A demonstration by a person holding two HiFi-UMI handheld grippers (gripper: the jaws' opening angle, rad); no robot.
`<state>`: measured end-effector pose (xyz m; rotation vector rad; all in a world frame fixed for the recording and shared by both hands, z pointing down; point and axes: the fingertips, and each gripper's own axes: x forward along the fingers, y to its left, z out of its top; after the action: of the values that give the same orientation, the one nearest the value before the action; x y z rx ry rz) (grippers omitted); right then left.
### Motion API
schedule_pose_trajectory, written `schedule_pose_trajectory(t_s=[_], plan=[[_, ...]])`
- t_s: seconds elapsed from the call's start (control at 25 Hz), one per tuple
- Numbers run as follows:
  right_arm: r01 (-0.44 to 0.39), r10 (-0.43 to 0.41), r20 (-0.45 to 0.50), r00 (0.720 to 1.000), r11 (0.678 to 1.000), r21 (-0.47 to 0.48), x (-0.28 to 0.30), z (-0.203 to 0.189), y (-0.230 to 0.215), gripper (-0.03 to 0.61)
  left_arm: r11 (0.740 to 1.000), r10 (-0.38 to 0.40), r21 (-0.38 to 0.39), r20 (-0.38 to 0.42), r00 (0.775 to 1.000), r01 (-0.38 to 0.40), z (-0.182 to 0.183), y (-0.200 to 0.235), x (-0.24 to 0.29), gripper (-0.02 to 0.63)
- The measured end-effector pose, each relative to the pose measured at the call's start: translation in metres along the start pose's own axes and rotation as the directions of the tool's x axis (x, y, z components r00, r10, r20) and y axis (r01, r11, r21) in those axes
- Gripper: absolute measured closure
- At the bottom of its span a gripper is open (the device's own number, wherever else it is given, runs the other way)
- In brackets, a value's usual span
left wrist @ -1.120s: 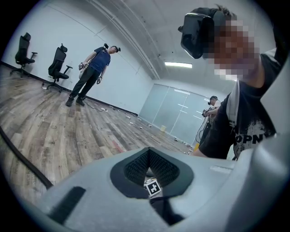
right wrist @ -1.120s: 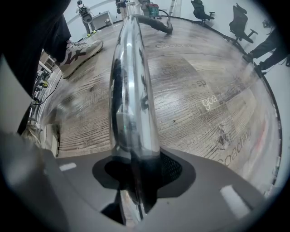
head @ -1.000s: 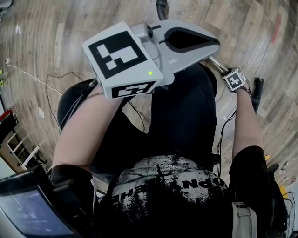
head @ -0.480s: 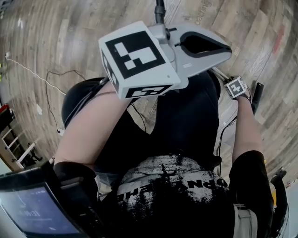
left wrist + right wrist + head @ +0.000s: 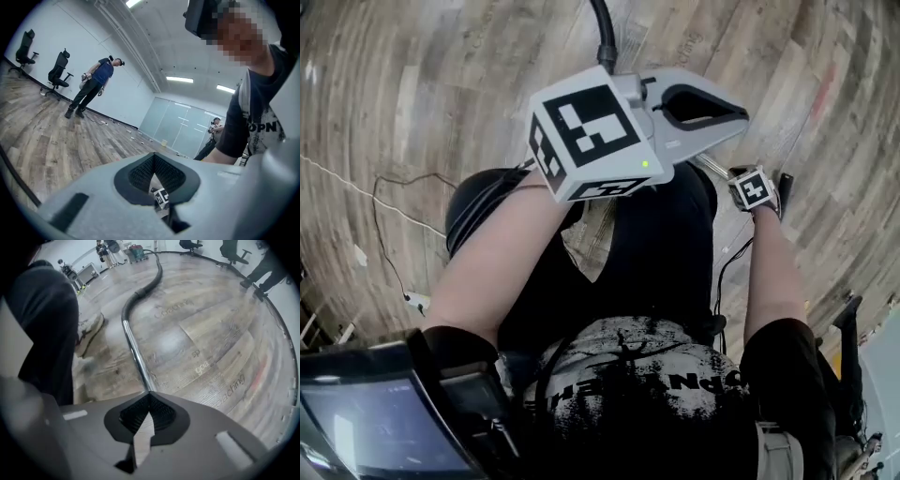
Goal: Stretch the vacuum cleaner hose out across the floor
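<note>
The black vacuum hose [image 5: 157, 273] snakes over the wood floor and joins a shiny metal tube [image 5: 136, 350]. The tube runs toward me and disappears behind the tips of my right gripper [image 5: 149, 397]. Those jaws have just been closing and are shut, with nothing showing between them. In the head view the hose [image 5: 605, 37] comes in from the top and the tube [image 5: 710, 167] passes beside my right gripper [image 5: 766, 190], low on the right. My left gripper [image 5: 742, 105] is held up level, shut and empty [image 5: 153, 161].
My shoe [image 5: 89, 333] stands left of the tube. Office chairs [image 5: 236, 251] and a cart with gear [image 5: 112, 251] line the far wall. A person [image 5: 91, 86] stands near two chairs [image 5: 58, 75]. A thin cable [image 5: 394, 216] trails on the floor at the left.
In the head view my left gripper has drifted right and my right gripper has shifted slightly left. More of the black hose now shows at the top.
</note>
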<state>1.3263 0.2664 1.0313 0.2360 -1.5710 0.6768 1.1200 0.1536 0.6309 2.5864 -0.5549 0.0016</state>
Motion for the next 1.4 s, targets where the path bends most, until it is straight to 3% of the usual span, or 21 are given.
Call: schedule_pose_trajectory(t_s=[0.2, 0.36, 0.52, 0.72, 0.96, 1.04, 1.2, 1.28, 1.32, 1.4], plan=[[0.126, -0.116, 0.133, 0.984, 0.989, -0.073, -0.133, 0.071, 0.031, 0.574, 0.996, 0.085, -0.018, 0.005, 0.996, -0.085, 0.069, -0.008, -0.067, 0.612], [0.156, -0.123, 0.313, 0.942, 0.985, -0.080, -0.261, 0.132, 0.083, 0.574, 0.985, 0.144, -0.099, 0.058, 0.988, -0.138, 0.137, -0.036, -0.120, 0.612], [0.174, -0.113, 0.489, 0.865, 0.981, -0.083, -0.391, 0.202, 0.140, 0.572, 0.978, 0.179, -0.122, 0.086, 0.980, -0.168, 0.202, -0.061, -0.163, 0.614], [0.197, -0.096, 0.658, 0.747, 0.977, -0.082, -0.545, 0.269, 0.208, 0.572, 0.974, 0.221, -0.070, 0.068, 0.973, -0.217, 0.281, -0.082, -0.201, 0.612], [0.187, -0.046, 0.814, 0.580, 0.979, -0.078, -0.683, 0.330, 0.250, 0.572, 0.973, 0.231, -0.002, 0.082, 0.969, -0.232, 0.362, -0.086, -0.226, 0.612], [0.156, -0.028, 0.866, 0.499, 0.986, -0.058, -0.716, 0.342, 0.256, 0.574, 0.972, 0.227, 0.037, 0.091, 0.970, -0.231, 0.384, -0.085, -0.228, 0.613], [0.072, 0.012, 0.956, 0.294, 0.997, -0.035, -0.770, 0.349, 0.269, 0.574, 0.968, 0.208, 0.113, 0.125, 0.970, -0.222, 0.416, -0.098, -0.227, 0.614], [0.031, 0.044, 0.978, 0.205, 0.998, -0.051, -0.798, 0.353, 0.277, 0.574, 0.963, 0.213, 0.138, 0.137, 0.967, -0.231, 0.433, -0.107, -0.226, 0.614], [0.024, 0.064, 0.983, 0.173, 0.997, -0.070, -0.812, 0.355, 0.280, 0.574, 0.960, 0.218, 0.148, 0.145, 0.965, -0.239, 0.441, -0.111, -0.225, 0.614], [0.041, 0.113, 0.984, 0.140, 0.992, -0.120, -0.834, 0.356, 0.286, 0.572, 0.953, 0.230, 0.161, 0.158, 0.960, -0.255, 0.454, -0.120, -0.220, 0.614]])
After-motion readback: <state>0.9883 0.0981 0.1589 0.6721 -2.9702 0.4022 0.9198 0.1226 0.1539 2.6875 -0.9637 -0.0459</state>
